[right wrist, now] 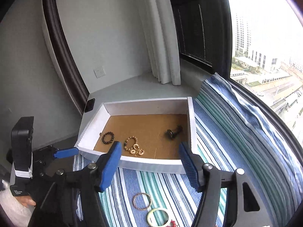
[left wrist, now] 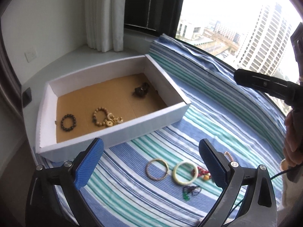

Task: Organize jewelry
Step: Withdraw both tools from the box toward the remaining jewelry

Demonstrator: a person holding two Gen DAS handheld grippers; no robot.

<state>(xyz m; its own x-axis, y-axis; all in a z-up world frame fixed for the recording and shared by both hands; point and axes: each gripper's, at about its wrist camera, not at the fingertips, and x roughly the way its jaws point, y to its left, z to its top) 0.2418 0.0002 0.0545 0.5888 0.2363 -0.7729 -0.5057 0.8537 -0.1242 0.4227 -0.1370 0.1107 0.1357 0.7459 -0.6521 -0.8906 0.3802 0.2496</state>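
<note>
both blue-padded grippers, left gripper and right gripper, released and empty; between picks; white cardboard tray at 11 o'clock holds three pieces; next: thin gold bangle on striped cloth, needs a pinch across its rim.

A wide white ledge by the window carries everything. A striped cloth in blue, green and white covers much of it. A white box with a brown floor sits at the left edge of the cloth.

These things lie right on the cloth, near the box:
- a thin brown ring bangle
- a pale green bangle, just beside the brown one
- a little heap of red beads, touching the pale bangle
- a small green charm on a dark cord, just below the pale bangle

At the back, the cloth bunches up against the window.
</note>
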